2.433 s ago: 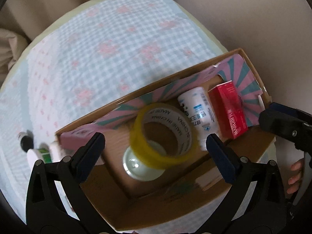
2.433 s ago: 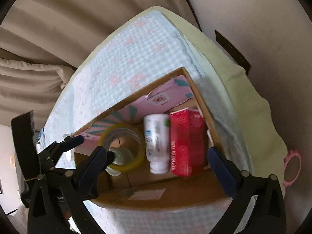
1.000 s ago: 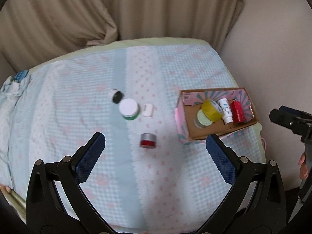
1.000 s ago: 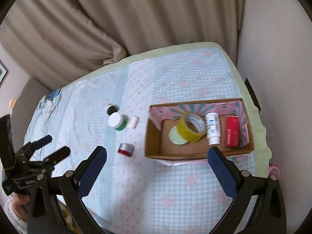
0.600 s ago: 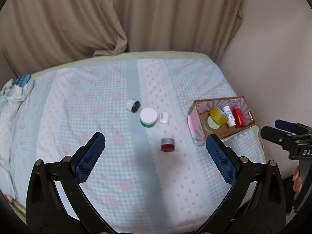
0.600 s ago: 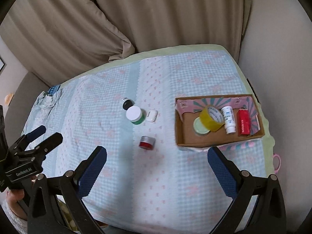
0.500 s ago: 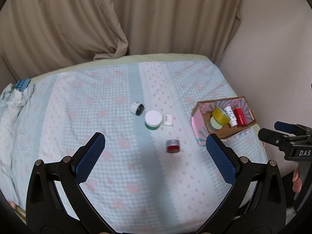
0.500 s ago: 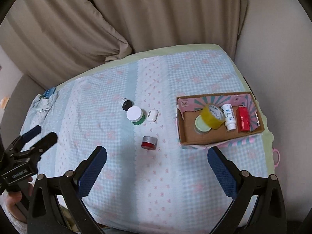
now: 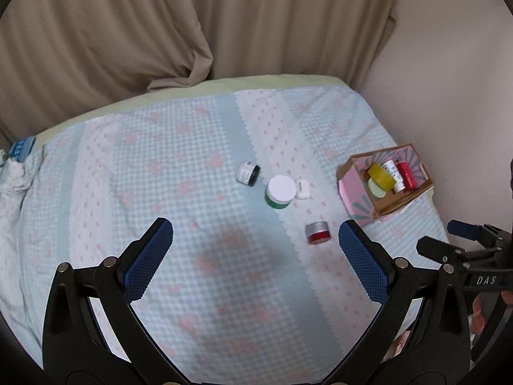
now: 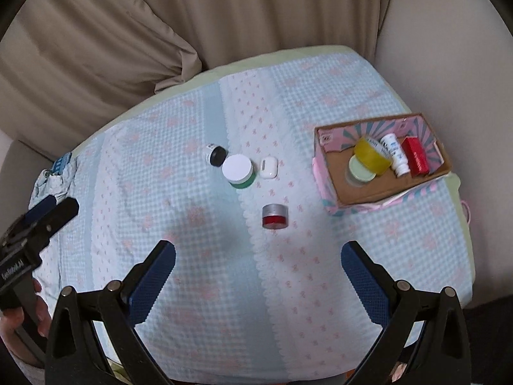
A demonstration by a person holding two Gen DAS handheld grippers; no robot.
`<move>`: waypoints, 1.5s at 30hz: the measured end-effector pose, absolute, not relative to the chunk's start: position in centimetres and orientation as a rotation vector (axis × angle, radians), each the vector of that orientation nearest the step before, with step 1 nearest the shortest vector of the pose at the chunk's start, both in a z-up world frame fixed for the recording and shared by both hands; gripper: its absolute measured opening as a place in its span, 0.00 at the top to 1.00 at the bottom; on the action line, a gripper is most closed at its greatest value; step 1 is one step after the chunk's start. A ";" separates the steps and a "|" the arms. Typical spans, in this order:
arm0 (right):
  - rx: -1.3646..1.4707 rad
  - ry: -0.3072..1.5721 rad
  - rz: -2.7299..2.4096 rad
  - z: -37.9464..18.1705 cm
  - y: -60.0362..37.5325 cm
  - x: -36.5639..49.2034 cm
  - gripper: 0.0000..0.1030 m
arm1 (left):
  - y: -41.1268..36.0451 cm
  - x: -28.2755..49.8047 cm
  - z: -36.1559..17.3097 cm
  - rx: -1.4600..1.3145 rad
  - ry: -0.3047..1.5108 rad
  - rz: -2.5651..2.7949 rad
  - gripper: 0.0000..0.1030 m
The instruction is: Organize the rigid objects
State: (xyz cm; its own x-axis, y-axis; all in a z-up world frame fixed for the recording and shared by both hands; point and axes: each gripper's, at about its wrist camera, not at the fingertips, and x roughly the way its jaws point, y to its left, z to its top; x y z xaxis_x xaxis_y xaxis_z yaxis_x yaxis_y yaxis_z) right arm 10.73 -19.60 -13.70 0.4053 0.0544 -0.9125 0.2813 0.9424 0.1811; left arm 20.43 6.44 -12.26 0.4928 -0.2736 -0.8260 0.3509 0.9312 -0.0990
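With both grippers' fingers apart and empty, the red jar (image 10: 275,216) lies ahead, nearer the right gripper (image 10: 256,276) than the left gripper (image 9: 253,256).

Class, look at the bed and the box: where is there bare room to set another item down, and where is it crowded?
Free: the bedspread left of the black jar, and the near stretch between the red jar and the grippers. Inside the box, only the near strip of floor is bare. Crowded: the black jar, green jar and white case cluster, and the box's far half.
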 end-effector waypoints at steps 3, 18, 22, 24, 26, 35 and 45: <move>0.310 1.170 -0.164 -15.2 -18.7 11.6 0.00 | 6.6 22.0 -13.6 0.093 1.009 -0.386 0.00; 0.373 1.284 -0.215 -27.0 -19.3 16.2 0.00 | 0.4 30.7 -26.4 0.217 1.224 -0.516 0.00; 0.391 1.321 -0.224 -30.9 -19.7 17.6 0.00 | -2.8 32.8 -30.9 0.260 1.273 -0.583 0.00; 0.410 1.329 -0.227 -32.6 -19.9 18.0 0.00 | -4.2 33.6 -33.2 0.285 1.294 -0.599 0.00; 0.422 1.330 -0.225 -34.2 -20.0 18.2 0.00 | -5.4 34.2 -35.4 0.318 1.301 -0.612 0.00; 0.430 1.385 -0.217 -40.1 -20.2 21.8 0.09 | -8.5 37.4 -42.4 0.404 1.332 -0.639 0.11; 0.469 1.455 -0.235 -43.6 -20.7 23.4 0.38 | -11.2 38.7 -44.9 0.430 1.323 -0.653 0.27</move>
State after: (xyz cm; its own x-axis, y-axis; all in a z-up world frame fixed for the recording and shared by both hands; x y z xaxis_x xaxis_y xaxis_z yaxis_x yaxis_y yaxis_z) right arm 23.38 -20.66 -43.55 0.1140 0.1265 -0.9854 0.4304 0.8877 0.1637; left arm 38.74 -11.24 -44.91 0.1099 -0.1920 -0.9752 0.6571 0.7502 -0.0737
